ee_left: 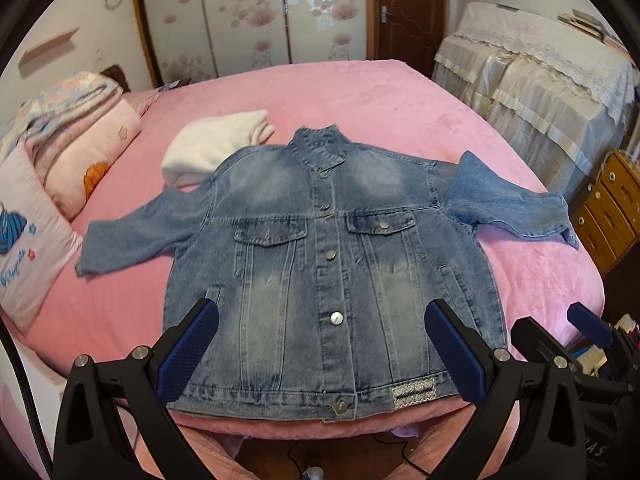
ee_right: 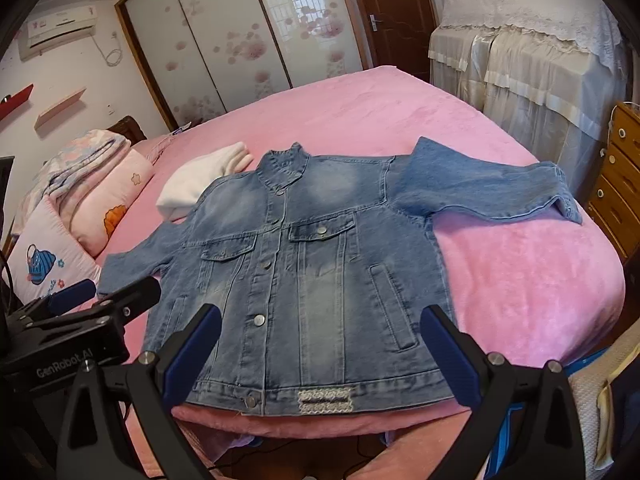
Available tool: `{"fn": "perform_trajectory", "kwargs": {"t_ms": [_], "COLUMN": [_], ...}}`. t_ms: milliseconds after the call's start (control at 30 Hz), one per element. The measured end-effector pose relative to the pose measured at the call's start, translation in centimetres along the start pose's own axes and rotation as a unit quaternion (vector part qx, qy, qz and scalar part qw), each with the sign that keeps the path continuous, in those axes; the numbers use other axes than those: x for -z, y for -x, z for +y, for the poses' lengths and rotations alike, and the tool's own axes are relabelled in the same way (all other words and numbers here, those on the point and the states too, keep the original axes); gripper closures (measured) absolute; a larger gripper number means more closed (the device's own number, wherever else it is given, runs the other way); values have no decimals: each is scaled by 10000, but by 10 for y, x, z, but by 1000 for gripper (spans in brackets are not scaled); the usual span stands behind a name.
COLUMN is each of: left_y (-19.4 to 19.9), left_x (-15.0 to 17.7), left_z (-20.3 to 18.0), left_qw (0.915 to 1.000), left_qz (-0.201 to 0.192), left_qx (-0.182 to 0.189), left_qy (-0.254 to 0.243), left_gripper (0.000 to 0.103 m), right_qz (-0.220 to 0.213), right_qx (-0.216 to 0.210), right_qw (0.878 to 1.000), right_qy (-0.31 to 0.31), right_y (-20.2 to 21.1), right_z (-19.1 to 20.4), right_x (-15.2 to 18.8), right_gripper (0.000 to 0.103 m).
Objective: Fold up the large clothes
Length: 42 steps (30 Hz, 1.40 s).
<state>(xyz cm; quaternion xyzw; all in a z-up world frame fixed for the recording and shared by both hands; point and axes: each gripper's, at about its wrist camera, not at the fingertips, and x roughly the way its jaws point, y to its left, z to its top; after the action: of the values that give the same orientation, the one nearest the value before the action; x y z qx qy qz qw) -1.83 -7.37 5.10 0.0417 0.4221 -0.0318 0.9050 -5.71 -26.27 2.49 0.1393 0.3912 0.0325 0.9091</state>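
A blue denim jacket point(ee_left: 328, 256) lies flat and buttoned, front up, on the pink bed point(ee_left: 360, 96), with both sleeves spread out to the sides and its hem at the near edge. It also shows in the right wrist view point(ee_right: 312, 264). My left gripper point(ee_left: 320, 344) is open and empty, held above the jacket's hem. My right gripper point(ee_right: 320, 348) is open and empty, also above the hem, a little further right. The right gripper also shows at the right edge of the left wrist view point(ee_left: 560, 332); the left gripper shows at the left of the right wrist view point(ee_right: 104, 296).
A folded white garment point(ee_left: 212, 144) lies behind the jacket's left shoulder. Pillows and folded quilts point(ee_left: 72, 148) sit at the bed's left. A lace-covered cabinet point(ee_left: 536, 80) and a wooden drawer unit point(ee_left: 612, 208) stand at the right. Wardrobe doors point(ee_left: 248, 16) are behind the bed.
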Motion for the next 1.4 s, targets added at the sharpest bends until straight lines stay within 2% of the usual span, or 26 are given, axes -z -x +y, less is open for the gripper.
{"fn": "perform_trajectory", "kwargs": {"t_ms": [200, 433, 633, 800, 867, 1100, 1200, 1267, 1400], "left_y": [4, -3, -19, -41, -54, -117, -142, -161, -194], "left_x": [-19, -52, -89, -120, -131, -149, -142, -135, -126], "left_z": [-25, -55, -88, -118, -131, -188, -209, -225, -248], "left_qw": [9992, 9971, 9935, 9899, 9889, 9855, 9825, 9806, 9820], "left_qz": [-105, -134, -371, -545, -540, -450, -449, -412, -90], "left_qx": [70, 245, 127, -22, -22, -135, -229, -293, 12], "left_qy": [-385, -706, -1071, -1307, -1383, -1631, -1792, -1894, -1886], "left_gripper": [1, 1, 1, 1, 1, 1, 1, 1, 1], "right_qz": [-194, -722, -1030, -1072, -1028, -676, -618, -631, -542], "right_qx": [105, 656, 951, 1369, 1407, 1682, 1385, 1194, 950], "right_qw": [9998, 9951, 9901, 9843, 9839, 9742, 9657, 9578, 9419], "right_qy": [18, 153, -13, -299, -386, -1346, -2110, -2538, -3175], "right_y": [10, 22, 24, 8, -4, -54, -69, -77, -100], "right_z": [-15, -40, -75, -113, -129, -218, -263, -286, -327], "right_x": [-17, -45, -74, -91, -96, -97, -88, -81, -70], "right_gripper": [3, 3, 3, 3, 3, 3, 11, 13, 28]}}
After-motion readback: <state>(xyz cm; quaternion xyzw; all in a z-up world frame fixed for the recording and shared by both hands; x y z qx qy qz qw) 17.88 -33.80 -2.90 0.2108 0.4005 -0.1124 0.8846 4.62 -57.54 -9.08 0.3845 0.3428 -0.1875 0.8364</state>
